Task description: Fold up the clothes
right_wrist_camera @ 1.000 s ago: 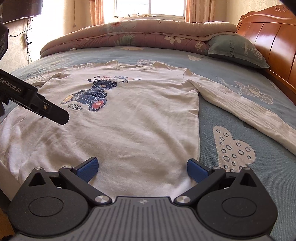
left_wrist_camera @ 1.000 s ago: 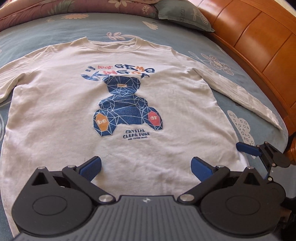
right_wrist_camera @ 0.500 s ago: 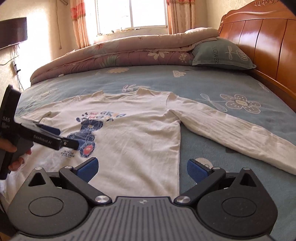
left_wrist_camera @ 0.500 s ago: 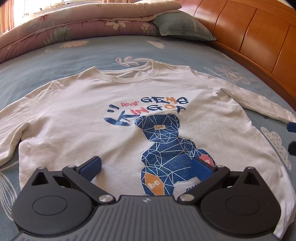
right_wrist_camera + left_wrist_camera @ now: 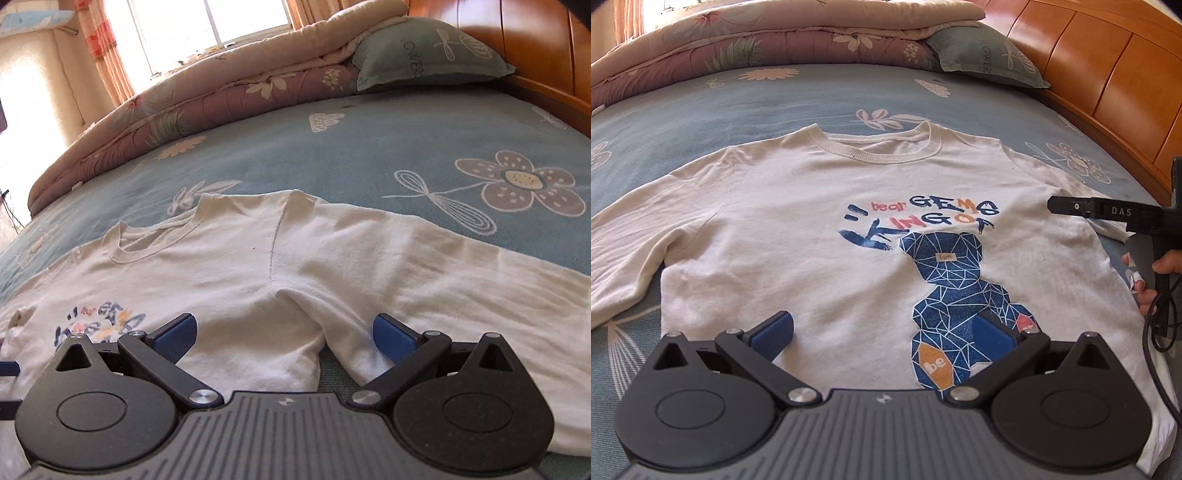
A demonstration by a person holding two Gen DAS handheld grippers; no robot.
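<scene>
A white shirt (image 5: 820, 236) lies flat, print up, on the bed (image 5: 738, 99). The left hand-held gripper (image 5: 882, 332) hovers over its lower chest, jaws wide apart and holding nothing. The right hand-held gripper (image 5: 282, 334), likewise spread and empty, straddles the armpit, with the sleeve (image 5: 461, 273) running off to its right.

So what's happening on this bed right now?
A person holds a tool in each hand over a white shirt spread flat, print up, on the bed. The left tool is open above the bear print; the right tool is open at the armpit of one sleeve. Nothing is gripped or folded yet.
</scene>
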